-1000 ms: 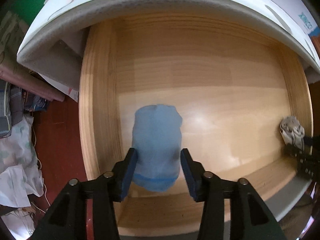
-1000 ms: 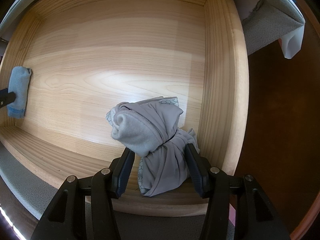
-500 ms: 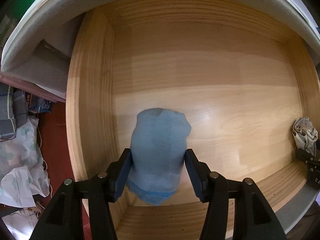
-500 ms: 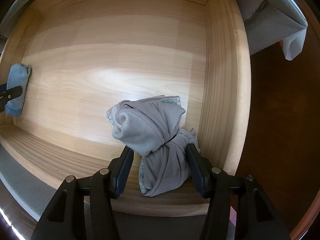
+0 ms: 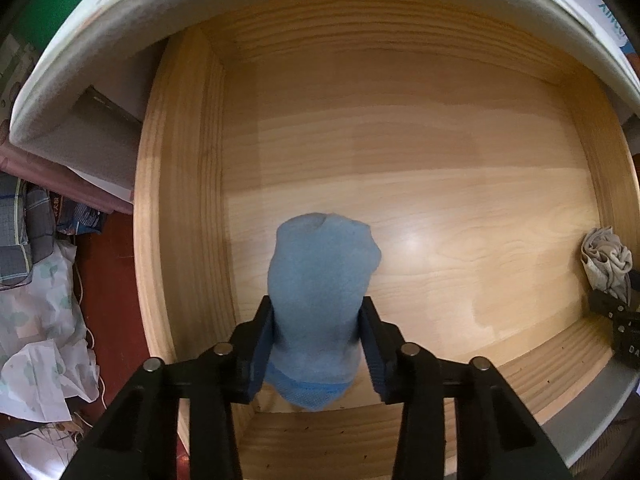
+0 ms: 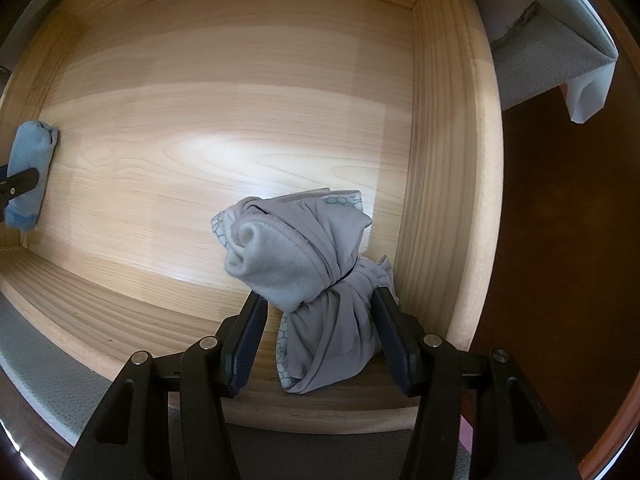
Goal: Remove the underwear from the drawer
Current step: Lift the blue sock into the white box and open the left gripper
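An open wooden drawer (image 5: pixel 180 220) holds two rolled pieces. A blue underwear roll (image 5: pixel 320 272) lies near its left wall, and my left gripper (image 5: pixel 318 312) points down over it. Its jaws are closing, and both pads press the roll's sides. A grey underwear bundle (image 6: pixel 320 248) sits by the right wall (image 6: pixel 448 160), pinched between the pads of my right gripper (image 6: pixel 318 308). The right wrist view shows the blue roll (image 6: pixel 30 168) at the far left under a black finger. At the left wrist view's far right are the grey bundle (image 5: pixel 606 260) and the right gripper (image 5: pixel 616 312).
A white and grey mattress edge (image 5: pixel 280 12) overhangs the back of the drawer. Crumpled cloth and paper (image 5: pixel 40 300) lie on the red floor to the left. Dark brown floor (image 6: pixel 560 240) and a mattress corner (image 6: pixel 560 60) lie to the right.
The left gripper's jaws have closed in from a wide stance until both pads squeeze the blue roll, and it shifted slightly across the drawer. The right gripper and grey bundle kept still.
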`<state>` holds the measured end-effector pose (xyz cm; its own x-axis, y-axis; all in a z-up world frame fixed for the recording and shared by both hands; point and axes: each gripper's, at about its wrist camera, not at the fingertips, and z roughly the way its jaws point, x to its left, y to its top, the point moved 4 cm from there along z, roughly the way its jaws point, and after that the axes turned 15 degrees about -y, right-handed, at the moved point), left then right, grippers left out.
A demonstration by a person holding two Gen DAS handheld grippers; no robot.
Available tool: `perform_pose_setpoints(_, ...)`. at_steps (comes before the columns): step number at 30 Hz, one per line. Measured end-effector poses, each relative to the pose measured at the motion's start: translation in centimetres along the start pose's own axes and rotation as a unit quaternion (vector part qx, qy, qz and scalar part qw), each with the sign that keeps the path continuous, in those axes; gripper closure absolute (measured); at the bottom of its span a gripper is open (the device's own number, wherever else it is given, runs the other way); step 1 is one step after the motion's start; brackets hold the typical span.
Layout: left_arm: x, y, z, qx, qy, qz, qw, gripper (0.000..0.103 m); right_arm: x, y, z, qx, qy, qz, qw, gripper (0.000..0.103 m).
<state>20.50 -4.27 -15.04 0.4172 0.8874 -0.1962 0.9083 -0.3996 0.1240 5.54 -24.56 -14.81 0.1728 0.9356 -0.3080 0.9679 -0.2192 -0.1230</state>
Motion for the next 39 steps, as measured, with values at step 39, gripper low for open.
perform_pose_setpoints(39, -3.4, -1.6, -23.7, -0.216, -0.022, 0.064, 0.9741, 0.066, 0.2, 0.1, 0.0, 0.002, -0.002, 0.000, 1.000, 0.051)
